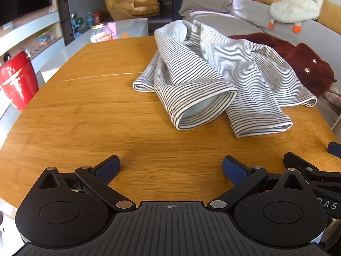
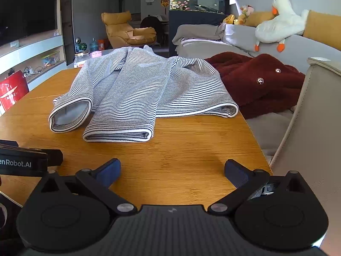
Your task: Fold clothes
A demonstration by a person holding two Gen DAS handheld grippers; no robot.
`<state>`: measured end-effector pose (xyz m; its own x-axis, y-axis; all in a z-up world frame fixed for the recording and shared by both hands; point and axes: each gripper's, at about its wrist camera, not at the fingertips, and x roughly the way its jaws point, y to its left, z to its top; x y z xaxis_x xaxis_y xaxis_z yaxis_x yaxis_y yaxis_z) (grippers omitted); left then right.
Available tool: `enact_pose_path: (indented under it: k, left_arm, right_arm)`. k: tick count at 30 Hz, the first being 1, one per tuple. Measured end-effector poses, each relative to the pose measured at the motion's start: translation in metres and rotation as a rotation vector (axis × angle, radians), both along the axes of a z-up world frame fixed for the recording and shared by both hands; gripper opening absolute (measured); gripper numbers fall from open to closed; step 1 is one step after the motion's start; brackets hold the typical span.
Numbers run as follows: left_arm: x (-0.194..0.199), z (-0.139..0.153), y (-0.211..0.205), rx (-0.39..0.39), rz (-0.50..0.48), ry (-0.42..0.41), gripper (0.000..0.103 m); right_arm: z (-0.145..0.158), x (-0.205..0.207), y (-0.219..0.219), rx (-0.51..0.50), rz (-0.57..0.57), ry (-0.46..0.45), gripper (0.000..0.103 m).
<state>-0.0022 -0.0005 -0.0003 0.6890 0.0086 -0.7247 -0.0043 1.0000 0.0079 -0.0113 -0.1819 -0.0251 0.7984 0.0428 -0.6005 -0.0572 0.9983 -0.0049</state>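
A grey-and-white striped garment (image 1: 213,72) (image 2: 145,89) lies crumpled on the wooden table (image 1: 85,115) (image 2: 191,149), its two sleeve cuffs pointing toward me. A dark red fleece garment (image 1: 298,61) (image 2: 255,81) with metal snaps sits behind it at the table's right edge. My left gripper (image 1: 171,167) hovers open over bare wood, short of the near cuffs, with nothing between its blue pads. My right gripper (image 2: 172,170) is likewise open and empty near the table's front right. Each gripper's edge shows in the other's view.
A beige chair back (image 2: 309,111) stands close on the right. A grey sofa with a white goose plush (image 2: 279,19) lies behind. A red case (image 1: 17,81) sits off the left edge, a jar (image 1: 101,33) beyond the far edge.
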Motion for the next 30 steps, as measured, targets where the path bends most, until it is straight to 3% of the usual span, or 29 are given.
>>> enact_pose_path:
  k: [5, 8, 11, 14, 16, 18, 23, 27, 30]
  left_arm:
    - [0.000, 0.001, 0.003, 0.008, -0.039, 0.007, 0.103]
    - [0.003, 0.010, 0.014, -0.052, -0.065, 0.024, 0.103]
    - [0.015, 0.037, 0.029, -0.116, -0.090, -0.041, 0.103]
    - [0.045, 0.061, 0.035, -0.100, -0.137, -0.136, 0.103]
    - [0.076, 0.071, 0.030, -0.059, -0.150, -0.182, 0.103]
    - [0.108, 0.075, 0.027, -0.050, -0.154, -0.181, 0.103]
    - [0.176, 0.072, 0.026, -0.051, -0.184, -0.185, 0.103]
    - [0.217, 0.064, 0.033, -0.097, -0.183, -0.173, 0.103]
    - [0.235, 0.056, 0.040, -0.157, -0.191, -0.162, 0.103]
  right_arm:
    - [0.000, -0.001, -0.002, 0.000, 0.032, -0.036, 0.103]
    - [0.005, 0.000, -0.006, 0.054, 0.058, -0.031, 0.103]
    - [0.020, 0.005, -0.021, 0.179, 0.091, -0.030, 0.103]
    - [0.045, 0.013, -0.029, 0.169, 0.090, -0.167, 0.103]
    - [0.056, 0.030, -0.027, 0.119, 0.073, -0.255, 0.103]
    - [0.059, 0.059, -0.022, 0.068, 0.042, -0.263, 0.103]
    - [0.063, 0.128, -0.011, 0.051, 0.042, -0.278, 0.102]
    - [0.069, 0.186, 0.006, -0.002, 0.076, -0.285, 0.080]
    - [0.067, 0.226, 0.022, -0.028, 0.128, -0.276, 0.078]
